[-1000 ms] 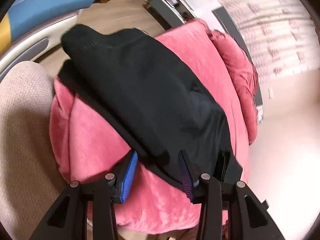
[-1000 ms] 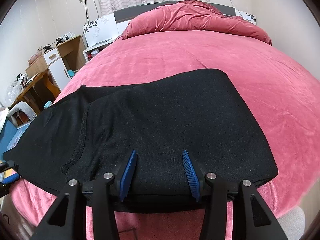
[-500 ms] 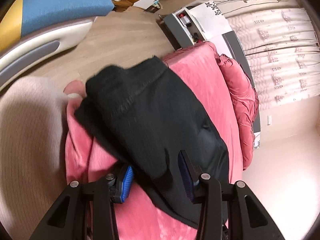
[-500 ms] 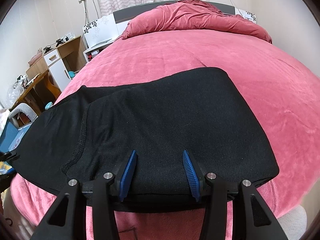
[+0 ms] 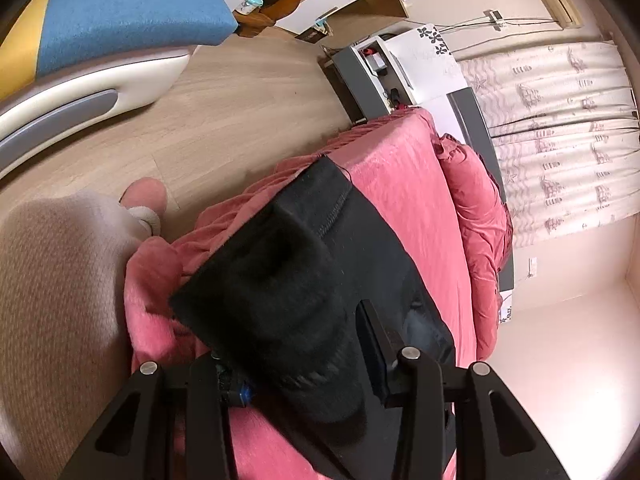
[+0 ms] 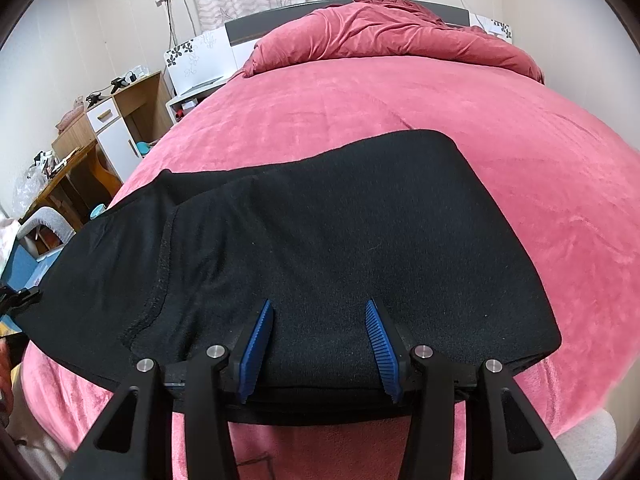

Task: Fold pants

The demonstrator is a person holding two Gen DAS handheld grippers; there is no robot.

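Note:
Black pants [image 6: 320, 248] lie folded across the near edge of a pink bed [image 6: 400, 96]. My right gripper [image 6: 318, 316] is open, with its blue fingers resting over the near edge of the pants and nothing pinched. In the left wrist view one end of the pants [image 5: 280, 280] is lifted and bunched between the fingers of my left gripper [image 5: 304, 364]. The cloth hides the left finger, and I cannot see how far the jaws stand apart.
A pink duvet [image 6: 384, 36] is heaped at the headboard. A wooden desk [image 6: 112, 120] and clutter stand left of the bed. Wood floor [image 5: 224, 120] and a blue-topped piece of furniture [image 5: 120, 24] lie beside the bed. My beige trouser leg [image 5: 52, 300] is close by.
My left gripper has swung along the bed side, and the pants end has been drawn in and bunched up over its fingers. The right gripper has stayed still.

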